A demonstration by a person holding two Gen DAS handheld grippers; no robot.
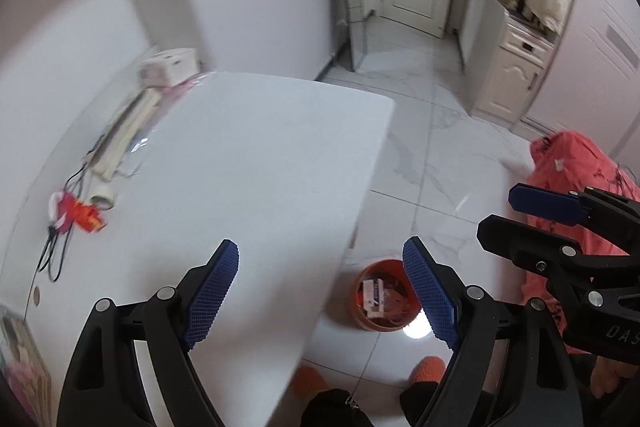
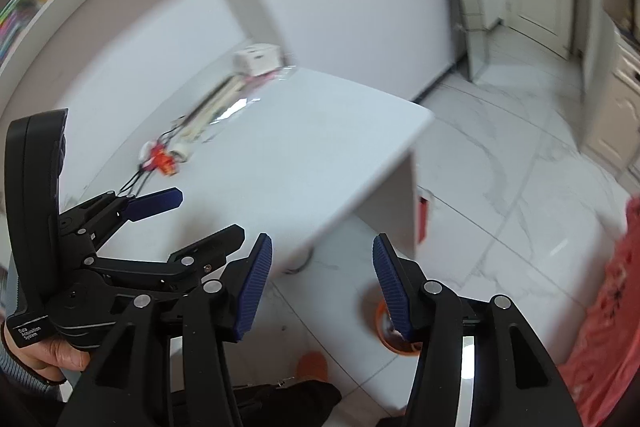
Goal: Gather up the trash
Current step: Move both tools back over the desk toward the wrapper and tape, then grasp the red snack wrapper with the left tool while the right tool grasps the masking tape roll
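Hovering over orange trash bin (image 1: 386, 301) beside white table (image 1: 248, 163): left gripper (image 1: 334, 293) and right gripper (image 2: 322, 285) both spread apart, nothing held.

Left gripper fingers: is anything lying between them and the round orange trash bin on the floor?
No. In the left wrist view the left gripper is open and empty; only bare white tile separates it from the orange trash bin.

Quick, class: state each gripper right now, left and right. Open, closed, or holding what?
Left gripper: open, nothing between its pads.
Right gripper: open, nothing between its pads.
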